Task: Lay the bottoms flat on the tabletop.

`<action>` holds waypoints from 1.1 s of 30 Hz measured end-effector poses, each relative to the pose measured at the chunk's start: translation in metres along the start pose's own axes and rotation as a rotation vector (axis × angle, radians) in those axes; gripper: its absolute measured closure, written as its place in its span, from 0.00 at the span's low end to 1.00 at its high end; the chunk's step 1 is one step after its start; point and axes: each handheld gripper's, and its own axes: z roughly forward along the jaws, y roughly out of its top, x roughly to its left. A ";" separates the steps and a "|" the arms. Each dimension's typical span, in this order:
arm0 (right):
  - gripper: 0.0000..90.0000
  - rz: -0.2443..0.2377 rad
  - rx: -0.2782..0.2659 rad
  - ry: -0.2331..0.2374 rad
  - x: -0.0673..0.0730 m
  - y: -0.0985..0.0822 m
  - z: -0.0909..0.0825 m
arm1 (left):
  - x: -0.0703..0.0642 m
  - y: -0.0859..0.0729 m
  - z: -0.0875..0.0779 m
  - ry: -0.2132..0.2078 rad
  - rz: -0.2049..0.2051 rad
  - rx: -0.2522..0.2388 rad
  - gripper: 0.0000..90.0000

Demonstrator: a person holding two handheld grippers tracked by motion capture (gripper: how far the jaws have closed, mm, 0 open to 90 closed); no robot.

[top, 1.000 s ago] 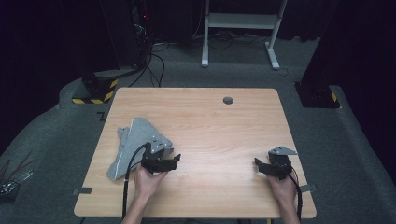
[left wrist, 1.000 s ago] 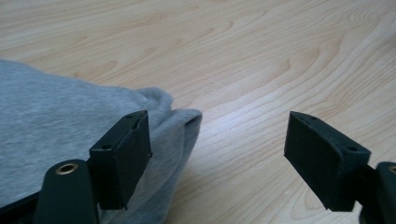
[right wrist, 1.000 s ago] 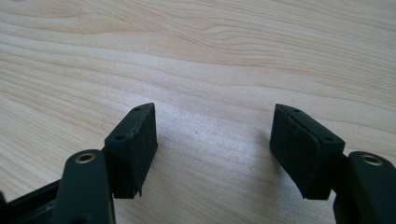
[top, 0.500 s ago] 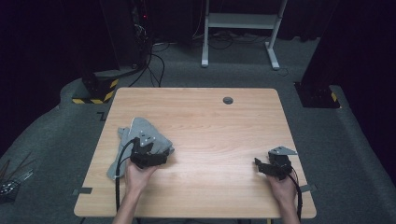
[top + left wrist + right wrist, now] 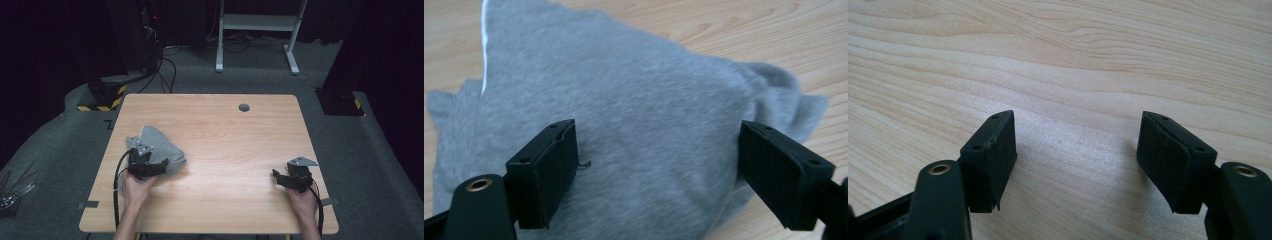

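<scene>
Where the grey cloth lies crumpled on the counter, the left gripper sits at the cloth's near edge, held in the person's left hand. In the left gripper view its fingers stand wide apart, one on each side of a raised hump of the cloth, and they are not closed on it; whether the pads touch the fabric I cannot tell. The cloth is a soft, fleecy grey, bunched into folds rather than spread flat, with a thin pale seam running along one edge far from the fingers. Beyond the cloth, bare light wood shows.

The right gripper rests well apart from the cloth, far across the counter, held in the person's right hand. Its fingers are also spread wide and hold nothing; in the right gripper view only bare wood grain lies between them, and they sit low over the counter surface.

A small dark round grommet is set in the counter well beyond the cloth, towards the far edge. A black cable trails from the left gripper back along the forearm, on the near side of the cloth. Past the counter, farther than the cloth, a white frame leg and a black-and-yellow striped base stand on the dark floor.
</scene>
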 end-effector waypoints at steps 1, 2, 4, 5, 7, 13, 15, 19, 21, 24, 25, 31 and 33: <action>0.36 -0.002 0.000 0.000 0.000 0.000 0.000 | 0.002 -0.002 0.002 0.004 -0.005 0.008 0.19; 0.36 -0.001 0.000 0.000 0.000 0.000 0.000 | 0.004 -0.003 0.003 0.006 -0.011 0.017 0.19; 0.36 0.000 0.000 0.000 0.000 0.000 0.000 | 0.006 -0.005 0.005 0.006 -0.016 0.026 0.19; 0.36 0.000 0.000 0.000 0.000 0.000 0.000 | 0.007 -0.006 0.007 0.008 -0.014 0.027 0.19; 0.36 0.000 0.000 0.000 0.000 0.000 0.000 | 0.006 -0.009 0.011 0.018 -0.008 0.047 0.20; 0.36 0.003 0.000 0.001 0.000 0.000 0.000 | 0.007 -0.015 0.016 0.053 0.015 0.051 0.36; 0.36 0.003 0.001 0.001 0.000 0.000 0.000 | 0.007 -0.015 0.016 0.066 0.028 0.051 0.46; 0.36 0.002 0.001 0.001 0.000 0.000 0.000 | 0.008 -0.018 0.014 0.060 0.041 0.041 0.66; 0.35 0.003 0.001 0.001 0.000 0.000 0.000 | 0.008 -0.018 0.014 0.050 0.039 0.034 0.73; 0.36 0.003 0.001 0.001 0.000 0.000 0.000 | 0.007 -0.018 0.015 0.033 0.035 0.026 0.81; 0.35 0.003 0.001 0.001 0.000 0.000 0.000 | 0.007 -0.017 0.015 0.021 0.037 0.023 0.82; 0.36 0.000 0.000 0.001 0.000 0.000 0.000 | -0.007 -0.011 0.020 -0.065 0.032 0.000 0.84; 0.36 0.002 0.001 0.001 0.000 0.000 0.000 | -0.013 -0.008 0.022 -0.091 0.037 -0.004 0.84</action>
